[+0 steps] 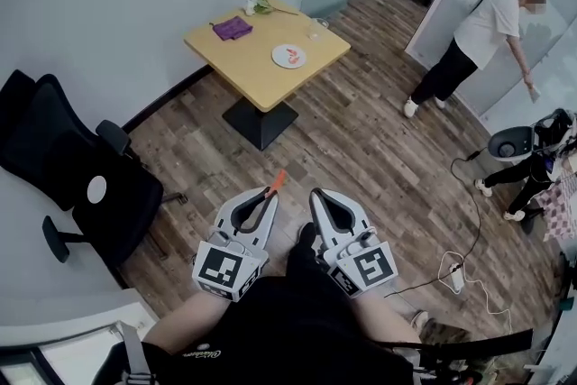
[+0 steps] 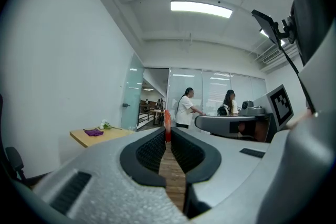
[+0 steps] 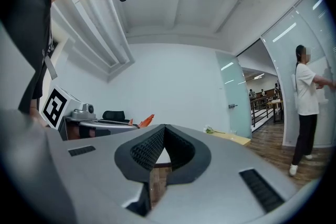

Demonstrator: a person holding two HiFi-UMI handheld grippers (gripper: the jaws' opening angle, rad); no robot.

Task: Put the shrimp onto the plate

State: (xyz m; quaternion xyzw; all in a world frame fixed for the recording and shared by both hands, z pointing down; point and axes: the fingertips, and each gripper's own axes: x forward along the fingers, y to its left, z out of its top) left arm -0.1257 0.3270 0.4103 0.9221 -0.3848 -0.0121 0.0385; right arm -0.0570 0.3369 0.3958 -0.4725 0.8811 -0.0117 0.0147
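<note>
Shrimp (image 1: 277,182), orange, pokes out from the tips of the left gripper (image 1: 268,198), whose jaws pinch it above the wood floor (image 1: 361,131), well apart from the table (image 1: 243,72) and its white plate (image 1: 288,57). Just beside it, the right gripper (image 1: 316,196) has its jaws pressed together with nothing between them.

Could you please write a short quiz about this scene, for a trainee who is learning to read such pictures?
1. True or false: the right hand-held gripper holds the shrimp.
2. What lies near the white plate? A. a purple cloth B. a blue book C. a black cup
3. Fill in: the plate stands on the wooden ____.

Key
1. False: the left hand-held gripper grips it at its tips.
2. A
3. table
</note>
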